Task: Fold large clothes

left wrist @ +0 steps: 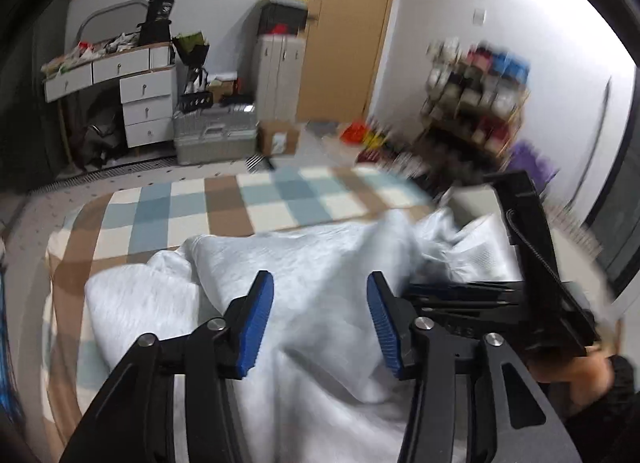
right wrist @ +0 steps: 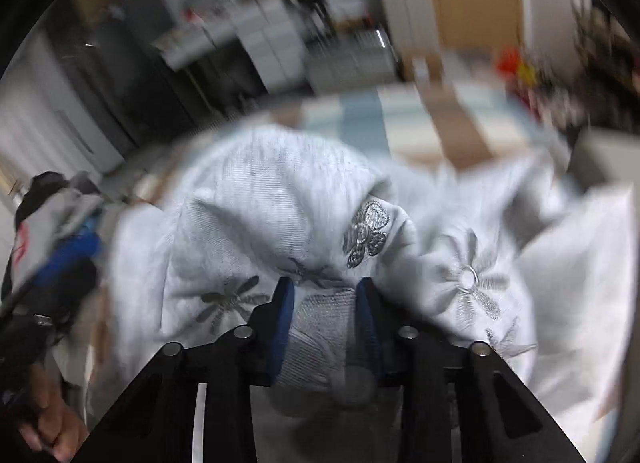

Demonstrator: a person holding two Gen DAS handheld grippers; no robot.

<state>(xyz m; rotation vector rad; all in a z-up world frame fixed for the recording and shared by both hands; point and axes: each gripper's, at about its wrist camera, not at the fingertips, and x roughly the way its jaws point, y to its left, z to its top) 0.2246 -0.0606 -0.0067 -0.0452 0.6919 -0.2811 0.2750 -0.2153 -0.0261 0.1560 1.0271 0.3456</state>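
Left gripper (left wrist: 320, 319): jaws apart, blue pads clear of the cloth, nothing pinched between them, poised just above the pale grey garment (left wrist: 304, 263). Right gripper (right wrist: 325, 319): jaws drawn in on a ribbed fold of that same garment (right wrist: 280, 199), cloth bunched between the blue pads and pressed from both sides. Grey embroidered flowers (right wrist: 366, 233) stitched across the fabric around that grip, one either side and one just beyond. Garment lying rumpled in a heap on the checked bedspread (left wrist: 224, 199) in blue, brown and cream. Right gripper also seen from the left wrist view, black frame at the right edge, with a hand (left wrist: 576, 373) on its handle. Beyond the bed: white drawers (left wrist: 146, 103), silver suitcase (left wrist: 214, 139), cardboard box (left wrist: 278, 139), wooden door (left wrist: 348, 27), blurred shelf rack (left wrist: 476, 99).
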